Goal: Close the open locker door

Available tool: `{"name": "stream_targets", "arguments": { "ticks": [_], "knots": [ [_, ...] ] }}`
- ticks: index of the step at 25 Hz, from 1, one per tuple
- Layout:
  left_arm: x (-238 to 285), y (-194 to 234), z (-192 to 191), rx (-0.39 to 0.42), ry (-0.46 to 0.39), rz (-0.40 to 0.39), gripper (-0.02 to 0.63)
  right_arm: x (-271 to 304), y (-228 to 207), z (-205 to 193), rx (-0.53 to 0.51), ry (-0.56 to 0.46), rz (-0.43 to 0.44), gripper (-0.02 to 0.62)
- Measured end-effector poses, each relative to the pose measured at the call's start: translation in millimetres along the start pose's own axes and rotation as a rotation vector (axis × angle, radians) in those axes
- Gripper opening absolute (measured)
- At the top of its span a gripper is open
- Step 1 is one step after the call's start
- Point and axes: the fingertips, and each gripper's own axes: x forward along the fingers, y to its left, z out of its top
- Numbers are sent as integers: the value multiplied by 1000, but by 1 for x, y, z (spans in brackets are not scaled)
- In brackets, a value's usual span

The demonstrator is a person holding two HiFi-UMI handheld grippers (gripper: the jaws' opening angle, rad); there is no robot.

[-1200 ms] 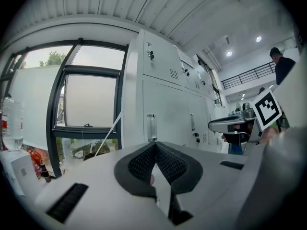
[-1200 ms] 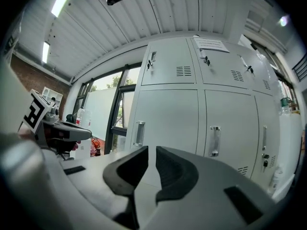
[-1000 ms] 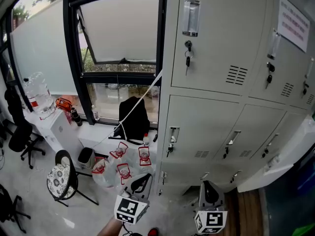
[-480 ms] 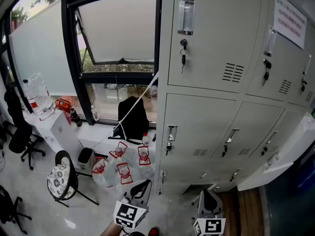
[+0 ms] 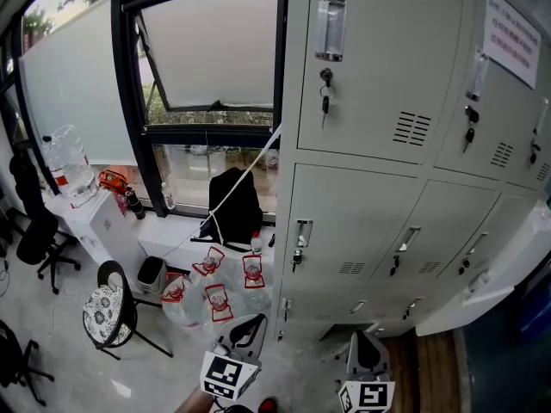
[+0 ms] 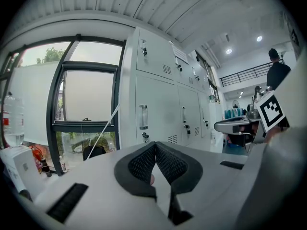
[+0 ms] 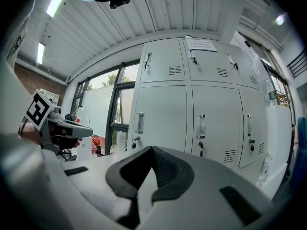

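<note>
plainly, the open locker door (image 5: 486,278) sits low at the right of the head view. it stands out from the locker bank (image 5: 379,84) while the other doors that show lie flush. its panel runs slantwise from the right edge of that view down toward the middle, and the near end, judging by the handle on it, is likely the free edge.

the right gripper (image 5: 363,342) hangs just left of that near end, apart from it. the left gripper (image 5: 252,323) is farther off, over toward the window (image 5: 211,46). so the right one looks the better placed for a push, and the door lies to its right and a little ahead.

both grippers are clenched on nothing: in the left gripper view the pads (image 6: 144,164) meet at their tips, and in the right gripper view the pads (image 7: 165,169) meet likewise.

what the open locker holds is hidden behind its own door. by the window, white bags (image 5: 211,291) with red print sit bunched on the floor, contents unseen, with a small bin (image 5: 151,274) beside them and a clear water jug (image 5: 65,163) on the ledge.
</note>
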Motion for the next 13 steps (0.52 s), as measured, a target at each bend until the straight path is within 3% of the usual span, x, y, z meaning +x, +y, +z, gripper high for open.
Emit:
{"name": "stream_targets", "arguments": {
  "ticks": [13],
  "knots": [
    [1,-1,0,5,3,2,21,2,-1,2,1,-7,6,17]
  ]
}}
